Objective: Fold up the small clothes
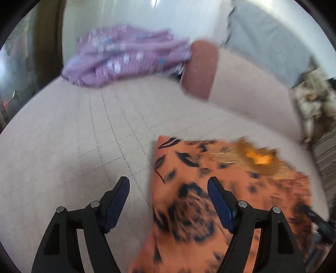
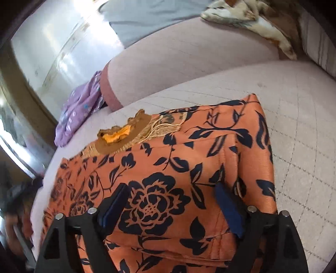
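An orange garment with black flower print [image 2: 172, 168] lies folded on the pale quilted bed [image 2: 298, 117], its brown embroidered neckline [image 2: 128, 136] toward the far side. My right gripper [image 2: 171, 197] is open just above the garment, holding nothing. In the left wrist view the same garment [image 1: 210, 189] lies at lower right. My left gripper [image 1: 169, 189] is open over its left edge, one finger above the bedcover [image 1: 63, 147], the other above the cloth.
A crumpled purple garment [image 1: 126, 56] lies at the bed's far edge, also in the right wrist view [image 2: 79, 109]. A long pale bolster with a reddish end [image 1: 241, 84] lies across the bed. A brown-and-white cloth [image 2: 252, 19] lies beyond it.
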A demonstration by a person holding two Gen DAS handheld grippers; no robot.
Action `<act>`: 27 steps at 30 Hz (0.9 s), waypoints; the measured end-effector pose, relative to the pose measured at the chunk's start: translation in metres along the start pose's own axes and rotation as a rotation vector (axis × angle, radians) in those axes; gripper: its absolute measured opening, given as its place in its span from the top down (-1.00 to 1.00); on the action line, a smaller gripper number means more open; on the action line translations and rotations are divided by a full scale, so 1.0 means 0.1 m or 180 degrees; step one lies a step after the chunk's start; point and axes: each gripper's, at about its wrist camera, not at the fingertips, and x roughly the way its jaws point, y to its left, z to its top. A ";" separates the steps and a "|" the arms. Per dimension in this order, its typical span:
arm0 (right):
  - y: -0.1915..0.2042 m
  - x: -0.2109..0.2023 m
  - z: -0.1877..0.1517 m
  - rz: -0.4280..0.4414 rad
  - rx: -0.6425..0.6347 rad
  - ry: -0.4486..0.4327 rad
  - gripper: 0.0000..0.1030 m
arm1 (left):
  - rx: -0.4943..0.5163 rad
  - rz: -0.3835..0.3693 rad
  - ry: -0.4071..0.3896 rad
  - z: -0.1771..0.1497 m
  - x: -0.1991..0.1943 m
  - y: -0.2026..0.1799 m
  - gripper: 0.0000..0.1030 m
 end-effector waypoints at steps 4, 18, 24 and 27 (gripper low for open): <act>-0.04 -0.19 0.00 0.0164 0.0092 -0.0041 -0.77 | -0.0242 0.0363 0.0110 0.11 0.35 0.20 -0.56; 0.03 -1.13 -0.12 0.0110 0.0356 0.0294 -0.79 | -0.0158 -0.0070 -0.0017 -1.12 -1.39 0.63 -0.55; -0.26 -2.05 -0.86 0.0035 0.0722 0.0725 -0.79 | -0.0401 -0.0297 0.0377 -1.90 -1.71 0.80 -0.56; -0.34 -2.32 -1.27 -0.0016 0.0741 0.0962 -0.79 | -0.0476 -0.0299 0.0502 -2.23 -1.77 0.84 -0.56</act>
